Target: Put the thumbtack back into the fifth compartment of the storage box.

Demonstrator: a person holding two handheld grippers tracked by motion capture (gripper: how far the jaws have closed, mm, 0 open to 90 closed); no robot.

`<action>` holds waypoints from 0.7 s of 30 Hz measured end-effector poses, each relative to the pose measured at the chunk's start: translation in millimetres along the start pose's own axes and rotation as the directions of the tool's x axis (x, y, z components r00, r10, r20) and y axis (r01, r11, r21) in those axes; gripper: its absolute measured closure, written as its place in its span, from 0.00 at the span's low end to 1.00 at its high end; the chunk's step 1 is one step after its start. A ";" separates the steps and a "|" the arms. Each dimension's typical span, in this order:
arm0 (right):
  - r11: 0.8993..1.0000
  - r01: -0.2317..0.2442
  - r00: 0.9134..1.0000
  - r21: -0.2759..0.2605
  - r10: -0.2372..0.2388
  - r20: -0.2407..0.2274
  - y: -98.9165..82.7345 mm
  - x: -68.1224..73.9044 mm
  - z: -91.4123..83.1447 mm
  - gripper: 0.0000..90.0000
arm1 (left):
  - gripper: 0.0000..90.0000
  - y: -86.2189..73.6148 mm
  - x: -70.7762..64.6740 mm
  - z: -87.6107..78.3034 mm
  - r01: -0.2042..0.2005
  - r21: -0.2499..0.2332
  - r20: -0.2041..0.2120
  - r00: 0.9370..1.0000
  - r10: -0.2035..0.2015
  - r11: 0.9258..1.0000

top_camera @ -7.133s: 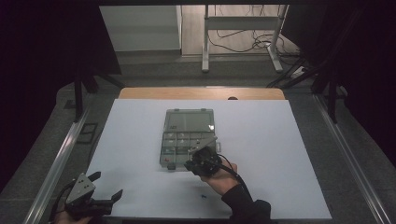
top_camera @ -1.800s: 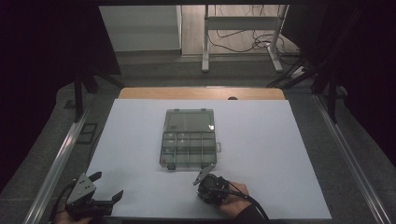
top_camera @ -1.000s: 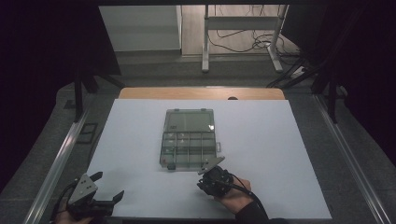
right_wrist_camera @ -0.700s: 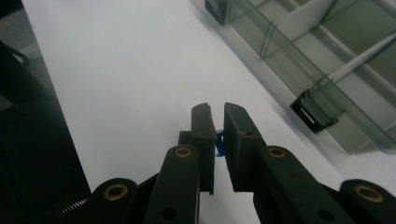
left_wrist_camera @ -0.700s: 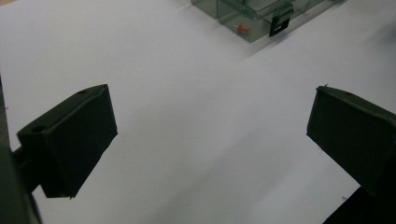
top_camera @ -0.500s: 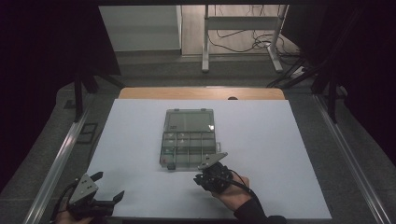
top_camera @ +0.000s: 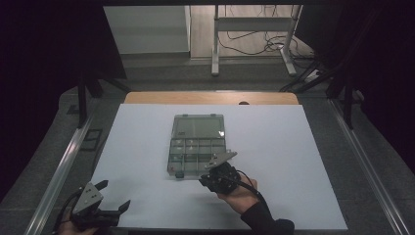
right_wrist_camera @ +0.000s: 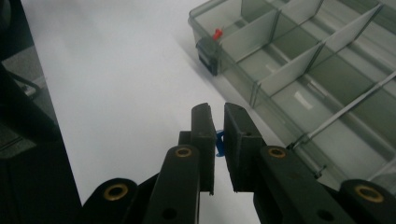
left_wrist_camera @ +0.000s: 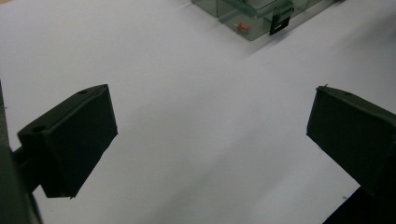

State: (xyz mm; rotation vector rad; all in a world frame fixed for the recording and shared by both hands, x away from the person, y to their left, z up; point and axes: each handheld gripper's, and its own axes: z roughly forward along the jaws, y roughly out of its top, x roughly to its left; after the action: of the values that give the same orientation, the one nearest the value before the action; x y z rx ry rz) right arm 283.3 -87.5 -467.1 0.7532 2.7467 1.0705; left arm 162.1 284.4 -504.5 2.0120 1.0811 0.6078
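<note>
Right gripper [right_wrist_camera: 215,140] is clamped on a small blue piece [right_wrist_camera: 218,140], probably a pushpin, though little of it shows between the pads. It hangs just off the near edge of the box [top_camera: 198,144], which lies mid-table on the white sheet [top_camera: 303,156]. The risk as I judge it: so thin a pinch on hard, slick plastic could let the piece twist or drop onto the sheet short of a compartment, or it could catch on a thin divider and bounce into the wrong cell. The box is clear, smoky plastic, rigid, with upright partitions, a dark latch and a red pin [right_wrist_camera: 216,33] in its corner cell. Left gripper [top_camera: 103,205] rests open at the near left corner, holding nothing.
</note>
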 end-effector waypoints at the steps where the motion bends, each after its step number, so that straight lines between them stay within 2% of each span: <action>1: 1.000 -0.004 1.000 -0.003 0.004 -0.002 1.4 -1.0 0.4 0.92 | 0.02 0.0 0.0 0.0 0.000 0.000 0.000 1.000 0.000 1.000; 21: 0.999 -0.028 1.000 -0.043 0.028 0.002 32.2 -13.2 18.5 0.92 | 0.02 -0.1 0.2 -0.1 -0.001 0.000 0.001 1.000 0.001 1.000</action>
State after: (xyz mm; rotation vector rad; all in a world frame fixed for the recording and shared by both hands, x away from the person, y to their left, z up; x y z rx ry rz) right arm 312.9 -62.2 -460.9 0.7890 2.7096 1.1289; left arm 162.1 284.7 -504.5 2.0125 1.0795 0.6069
